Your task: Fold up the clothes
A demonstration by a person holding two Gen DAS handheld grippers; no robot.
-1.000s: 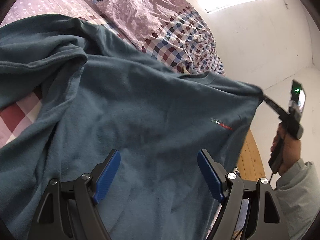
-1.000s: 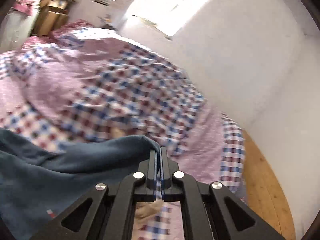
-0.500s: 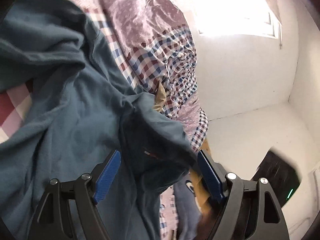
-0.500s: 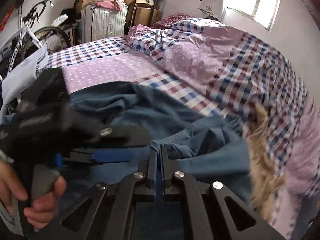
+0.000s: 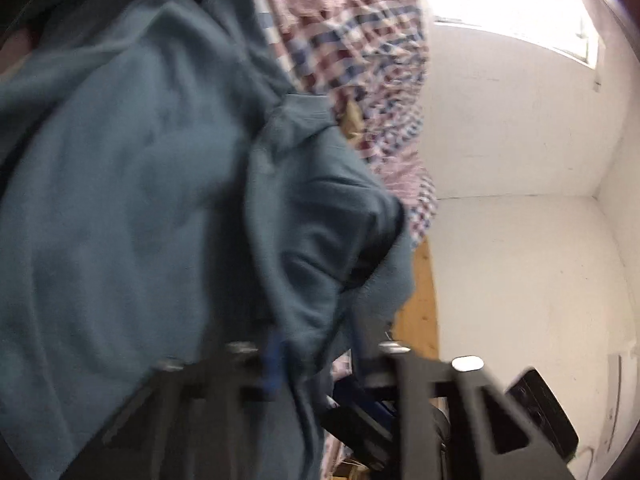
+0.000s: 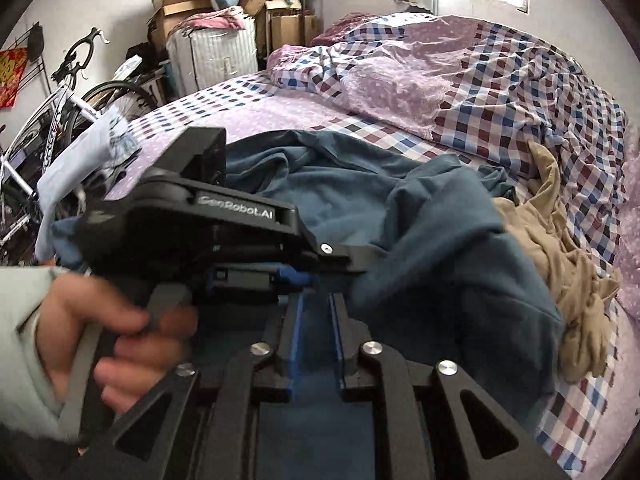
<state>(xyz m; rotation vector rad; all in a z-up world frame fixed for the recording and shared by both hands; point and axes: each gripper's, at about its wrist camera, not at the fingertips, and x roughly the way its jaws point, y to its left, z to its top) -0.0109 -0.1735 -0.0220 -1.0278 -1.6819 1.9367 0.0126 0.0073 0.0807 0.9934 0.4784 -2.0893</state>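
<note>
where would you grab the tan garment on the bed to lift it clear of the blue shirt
Grip the tan garment at its bunched upper end near the checked quilt, coming from the right side of the bed. It lies crumpled, with its left edge against the blue shirt, so the right side looks clearer. A raised fold gives the fingers something to pinch.

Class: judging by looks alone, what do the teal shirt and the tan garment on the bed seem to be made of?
Teal shirt: looks like matte cotton-type knit, falling in soft, thick folds. Tan garment: apparently thinner fabric, crumpled into fine wrinkles; fibre unclear.
</note>
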